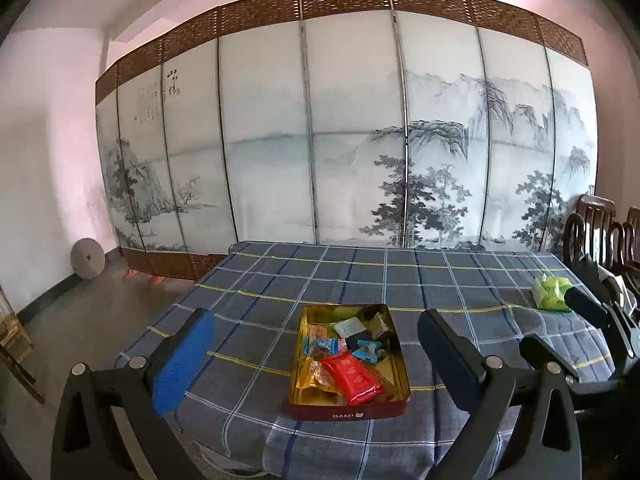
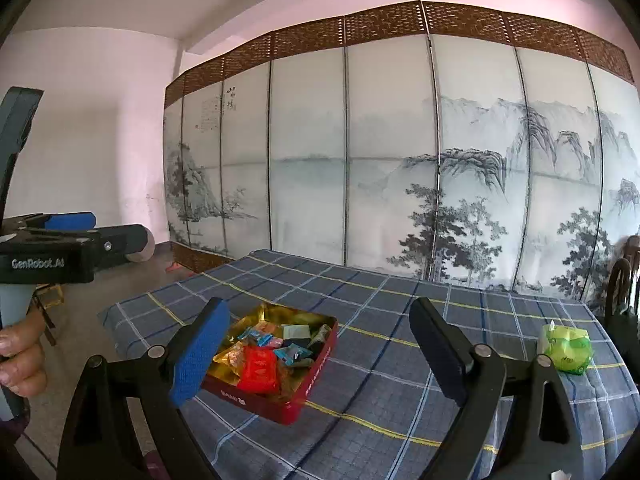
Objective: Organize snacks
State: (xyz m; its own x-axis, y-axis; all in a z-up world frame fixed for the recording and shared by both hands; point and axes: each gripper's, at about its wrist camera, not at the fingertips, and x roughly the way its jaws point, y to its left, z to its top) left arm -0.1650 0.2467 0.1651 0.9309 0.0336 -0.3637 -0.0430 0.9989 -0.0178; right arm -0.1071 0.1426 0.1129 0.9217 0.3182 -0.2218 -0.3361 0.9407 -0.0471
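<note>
The left gripper [image 1: 312,344] has its jaws released and spread wide, with nothing between them. No pad touches anything. Ahead of these jaws, between the two fingers and a little beyond the tips, stands the red tin [image 1: 394,360] with a gold inside. It is full of wrapped snacks [image 1: 348,356]: a red packet [image 1: 352,378] nearest to the jaws, orange and blue ones behind it, and some dark ones at the far end.

The right gripper [image 2: 316,356] is also released and empty. From its jaws the tin lies ahead near the left finger, and a green packet [image 2: 566,348] lies alone on the cloth, outside the right finger and well apart from the tin.

I judge that the task is almost done, because most snacks are already in the tin. I cannot tell if the green packet is a snack; if it is, it remains to be put in. No lid is visible.

The table [image 1: 280,280] is covered with a blue-grey checked cloth with white and yellow lines. Behind it stands a folding screen [image 1: 348,140] painted with mountains and pines, and a dark wooden chair [image 1: 600,224] is at the right side. The walls are pale pink.
</note>
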